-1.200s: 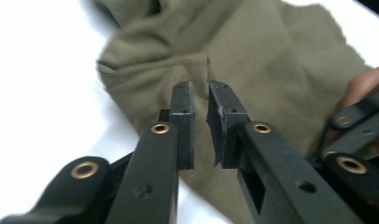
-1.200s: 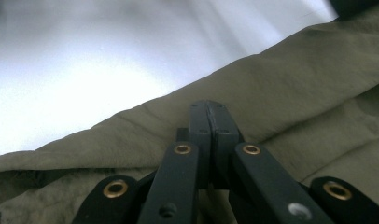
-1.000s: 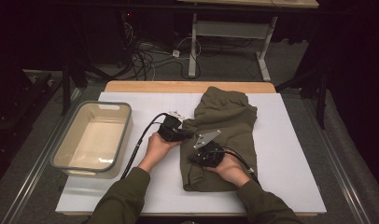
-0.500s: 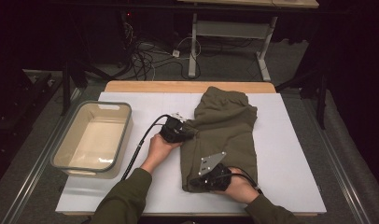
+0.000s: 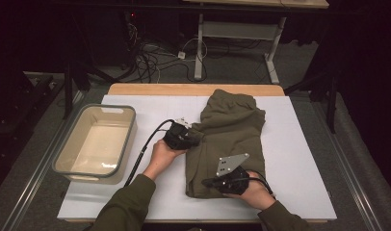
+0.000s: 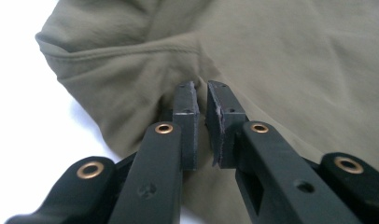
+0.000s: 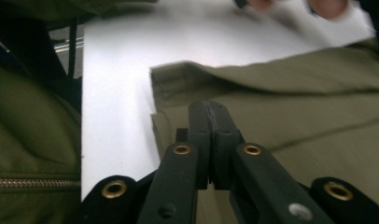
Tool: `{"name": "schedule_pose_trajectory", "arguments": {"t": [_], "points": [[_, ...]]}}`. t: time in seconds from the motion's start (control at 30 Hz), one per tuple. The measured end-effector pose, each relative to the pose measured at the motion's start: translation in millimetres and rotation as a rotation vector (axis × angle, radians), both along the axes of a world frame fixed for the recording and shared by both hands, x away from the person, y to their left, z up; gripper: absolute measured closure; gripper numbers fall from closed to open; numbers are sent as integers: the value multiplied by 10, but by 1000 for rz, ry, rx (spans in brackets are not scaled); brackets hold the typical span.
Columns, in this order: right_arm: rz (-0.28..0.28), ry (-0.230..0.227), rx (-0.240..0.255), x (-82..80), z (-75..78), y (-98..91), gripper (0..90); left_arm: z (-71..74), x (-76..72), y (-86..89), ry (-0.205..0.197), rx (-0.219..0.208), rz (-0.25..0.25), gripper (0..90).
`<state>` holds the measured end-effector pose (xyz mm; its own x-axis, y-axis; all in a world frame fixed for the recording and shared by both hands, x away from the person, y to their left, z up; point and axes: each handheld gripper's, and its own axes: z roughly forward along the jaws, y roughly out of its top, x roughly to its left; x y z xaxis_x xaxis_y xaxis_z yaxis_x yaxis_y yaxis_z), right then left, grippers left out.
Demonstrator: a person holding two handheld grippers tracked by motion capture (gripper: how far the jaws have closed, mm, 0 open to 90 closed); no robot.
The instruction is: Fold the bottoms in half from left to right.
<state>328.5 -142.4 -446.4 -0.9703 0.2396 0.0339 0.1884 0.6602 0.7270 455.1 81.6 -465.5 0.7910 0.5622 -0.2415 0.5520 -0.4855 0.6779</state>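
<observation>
1. The olive garment (image 5: pixel 229 139) lies folded lengthwise on the white table cover (image 5: pixel 299 159), right of centre, its near hem close to the person's edge and its far end bunched toward the back.

2. The left gripper (image 5: pixel 196 139) is at the garment's left edge, about midway along. In the left gripper view its jaws stand a narrow gap apart and have just been opening; the cloth sits at the pad tips (image 6: pixel 187 100) but is not pinched between them. It has let go.

3. The right gripper (image 5: pixel 208 183) rests over the near left corner of the garment. In the right gripper view its jaws are pressed fully together above the hem, with no cloth visible between them.

4. Step in hand, as judged: folding, with both grippers between grasps. The next move likely calls for the right jaws to open and take the near hem, then carry it toward the far end.

5. Surroundings: a clear plastic bin (image 5: pixel 71 144), empty, stands at the left, well apart from the garment. The left gripper's cable (image 5: pixel 145 144) trails between bin and hand. Nothing obstructs the fold path.
</observation>
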Motion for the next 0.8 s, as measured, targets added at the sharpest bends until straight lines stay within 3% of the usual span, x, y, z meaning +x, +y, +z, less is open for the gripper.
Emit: {"name": "schedule_pose_trajectory", "arguments": {"t": [0.23, 0.43, 0.63, 0.8], "points": [[-58, 1, 9, 44, 7, -163, 816, 152, -342, 269, -14, -11, -35, 785], [-121, 9, 29, 84, 17, -316, 684, 145, -738, 395, -5, -5, -95, 797], [-181, 17, 43, 86, 12, -502, 604, 65, -1056, 343, 23, -12, -159, 790], [-215, 21, 35, 63, -25, -622, 578, -8, -1187, 191, 44, -10, -211, 750]]}}
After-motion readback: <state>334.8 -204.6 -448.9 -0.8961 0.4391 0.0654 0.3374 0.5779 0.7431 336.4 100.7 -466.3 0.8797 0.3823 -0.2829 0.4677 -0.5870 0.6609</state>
